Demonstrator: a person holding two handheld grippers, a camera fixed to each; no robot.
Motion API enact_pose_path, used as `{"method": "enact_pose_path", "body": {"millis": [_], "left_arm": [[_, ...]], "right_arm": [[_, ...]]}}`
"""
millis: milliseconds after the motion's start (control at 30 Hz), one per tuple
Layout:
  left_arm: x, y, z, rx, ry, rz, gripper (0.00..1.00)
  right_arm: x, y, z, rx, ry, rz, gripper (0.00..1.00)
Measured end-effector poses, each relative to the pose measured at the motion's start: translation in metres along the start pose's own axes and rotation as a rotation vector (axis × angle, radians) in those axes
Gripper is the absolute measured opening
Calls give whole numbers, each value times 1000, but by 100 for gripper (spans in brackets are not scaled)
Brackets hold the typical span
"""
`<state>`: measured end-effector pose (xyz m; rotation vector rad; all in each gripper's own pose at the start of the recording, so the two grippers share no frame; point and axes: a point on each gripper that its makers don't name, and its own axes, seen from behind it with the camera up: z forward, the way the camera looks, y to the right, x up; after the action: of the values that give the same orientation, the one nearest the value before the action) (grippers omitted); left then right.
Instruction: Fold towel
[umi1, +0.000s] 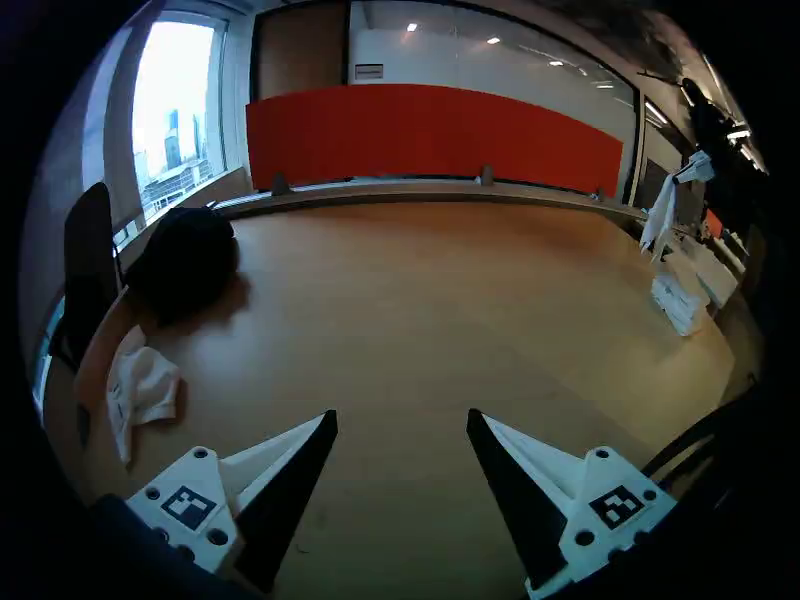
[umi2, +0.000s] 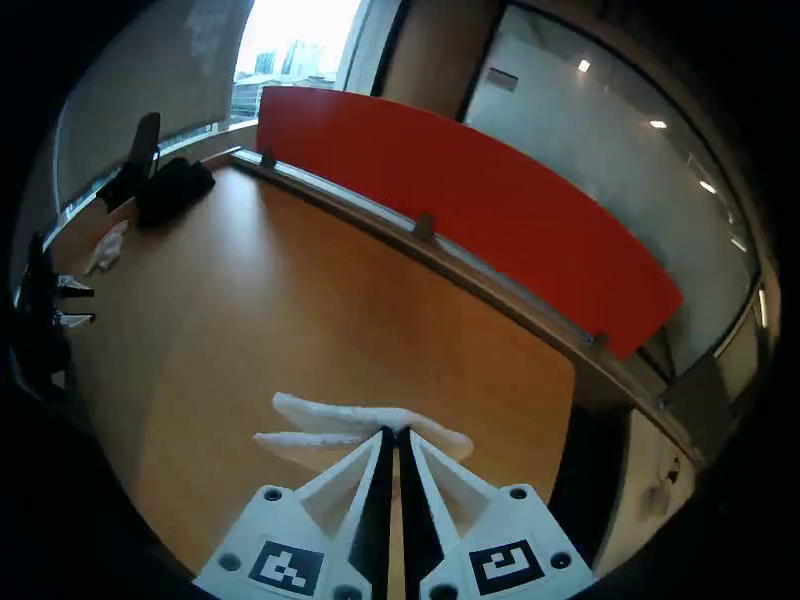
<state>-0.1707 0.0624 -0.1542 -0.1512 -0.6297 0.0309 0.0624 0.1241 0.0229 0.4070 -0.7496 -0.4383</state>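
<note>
Left gripper view: my left gripper (umi1: 400, 414) hovers above the wooden table (umi1: 420, 300), held about level and pointing straight across it at the red panel (umi1: 430, 135) on the far edge. My fingers (umi1: 285, 465) stand wide apart with nothing between them. Below the panel's left end a black bag (umi1: 185, 260) sits on the table, and a crumpled white cloth (umi1: 140, 385) lies just on my side of the bag. Off the panel's right end the towel (umi1: 659, 215) hangs in the air, with a stack of white towels (umi1: 680, 295) lying on the table beneath it.

Right gripper view: my right gripper (umi2: 395, 432) is rolled to one side, so the red panel (umi2: 470, 200) runs slantwise across the top. My fingers (umi2: 365, 480) are drawn together to a thin slit and pinch the towel (umi2: 340, 412), whose white folds spread out past their tips on the panel side, over the table. The bag (umi2: 170, 185) and the cloth (umi2: 105, 245) lie off the panel's left end, and my left gripper (umi2: 80, 305) shows nearer to me than they do.
</note>
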Motion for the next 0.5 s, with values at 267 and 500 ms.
{"method": "enact_pose_path", "body": {"millis": [267, 500], "left_arm": [[3, 6, 2, -6, 0, 6, 97], [3, 10, 4, -12, -4, 11, 97]], "right_arm": [[-15, 25, -8, -35, -25, 17, 4], [-27, 32, -13, -44, -32, 41, 4]]}}
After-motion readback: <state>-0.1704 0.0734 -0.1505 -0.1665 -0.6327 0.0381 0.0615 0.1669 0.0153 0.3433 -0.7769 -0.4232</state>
